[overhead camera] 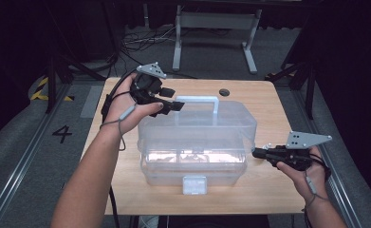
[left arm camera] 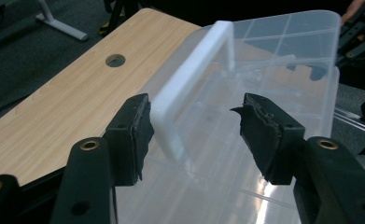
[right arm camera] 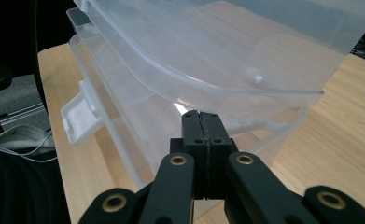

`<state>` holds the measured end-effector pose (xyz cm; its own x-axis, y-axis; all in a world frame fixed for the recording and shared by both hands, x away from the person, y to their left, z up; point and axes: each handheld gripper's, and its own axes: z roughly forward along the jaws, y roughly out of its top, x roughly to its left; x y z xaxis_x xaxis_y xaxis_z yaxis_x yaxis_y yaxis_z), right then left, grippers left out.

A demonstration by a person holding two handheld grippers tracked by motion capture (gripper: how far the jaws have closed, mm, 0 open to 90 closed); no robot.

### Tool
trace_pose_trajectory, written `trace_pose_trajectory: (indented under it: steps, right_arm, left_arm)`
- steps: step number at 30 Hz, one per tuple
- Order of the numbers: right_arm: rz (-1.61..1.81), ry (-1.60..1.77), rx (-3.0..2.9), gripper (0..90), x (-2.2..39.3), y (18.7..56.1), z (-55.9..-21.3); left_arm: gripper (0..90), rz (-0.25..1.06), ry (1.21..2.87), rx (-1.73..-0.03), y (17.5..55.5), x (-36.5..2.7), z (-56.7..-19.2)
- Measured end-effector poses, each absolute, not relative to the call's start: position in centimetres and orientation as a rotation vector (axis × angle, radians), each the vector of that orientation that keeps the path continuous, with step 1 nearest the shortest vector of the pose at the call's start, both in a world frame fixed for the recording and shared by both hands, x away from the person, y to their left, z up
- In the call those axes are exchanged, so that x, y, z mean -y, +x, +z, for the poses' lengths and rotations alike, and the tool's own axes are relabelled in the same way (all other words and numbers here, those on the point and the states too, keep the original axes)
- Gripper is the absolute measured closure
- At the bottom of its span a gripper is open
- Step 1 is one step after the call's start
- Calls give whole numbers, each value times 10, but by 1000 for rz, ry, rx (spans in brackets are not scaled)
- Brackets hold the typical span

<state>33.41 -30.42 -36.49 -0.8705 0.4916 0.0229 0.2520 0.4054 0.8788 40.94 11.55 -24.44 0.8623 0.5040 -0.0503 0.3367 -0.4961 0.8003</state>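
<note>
Dim dark surroundings, soft focus, mild glare

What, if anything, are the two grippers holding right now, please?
Nothing is held. The left gripper is open, with the white handle of the clear plastic toolbox between its jaws but ungripped. The right gripper is shut beside the box.
</note>
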Motion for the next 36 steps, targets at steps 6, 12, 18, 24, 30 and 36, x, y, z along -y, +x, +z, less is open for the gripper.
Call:
trace_pose_trajectory:
  steps: [6, 12, 18, 24, 30, 36]
  right_arm:
    - [1480, 672, -2403, 900, 303, 341, -362]
    - [1497, 686, -2378, 900, 300, 348, -357]
    - [1512, 694, -2352, 900, 299, 353, -352]
    - [1519, 704, -2332, 900, 299, 358, -345]
    - [1525, 716, -2309, 900, 298, 363, -340]
    - [1548, 729, -2282, 900, 297, 367, -338]
  left_arm:
    - [452, 249, 2131, -599, 402, -119, -238]
    - [498, 244, 2102, -590, 395, -125, -233]
    - [558, 243, 2076, -584, 385, -134, -231]
    - [740, 226, 2076, -556, 373, -141, -231]
    - [853, 208, 2077, -526, 362, -144, -237]
    - [864, 198, 2072, -505, 351, -147, -245]
